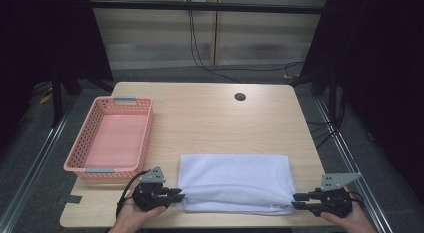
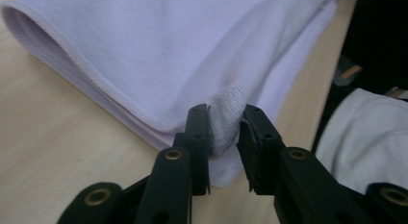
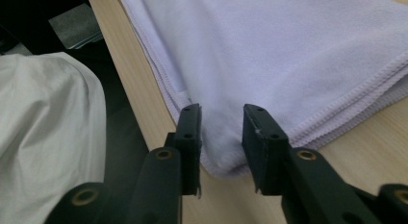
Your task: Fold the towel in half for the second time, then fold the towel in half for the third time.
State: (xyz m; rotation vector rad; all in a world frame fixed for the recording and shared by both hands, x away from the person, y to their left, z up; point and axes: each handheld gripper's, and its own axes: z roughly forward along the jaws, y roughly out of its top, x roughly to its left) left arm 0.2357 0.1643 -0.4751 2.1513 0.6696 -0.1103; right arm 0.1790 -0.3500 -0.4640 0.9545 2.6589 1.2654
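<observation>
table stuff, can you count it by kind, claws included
towel: 1, white, folded, near the front edge
basket: 1, pink, on the table's left side
claws: 2, the left claw at the towel's near left corner, the right claw at its near right corner
total: 4

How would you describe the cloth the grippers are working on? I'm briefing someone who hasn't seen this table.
On the light wooden table, look at the near edge, right of the pink basket. The folded white towel lies flat there, between the left gripper and right gripper, one at each near corner. It is the sole cloth on the table, pale and soft against the wood.
</observation>
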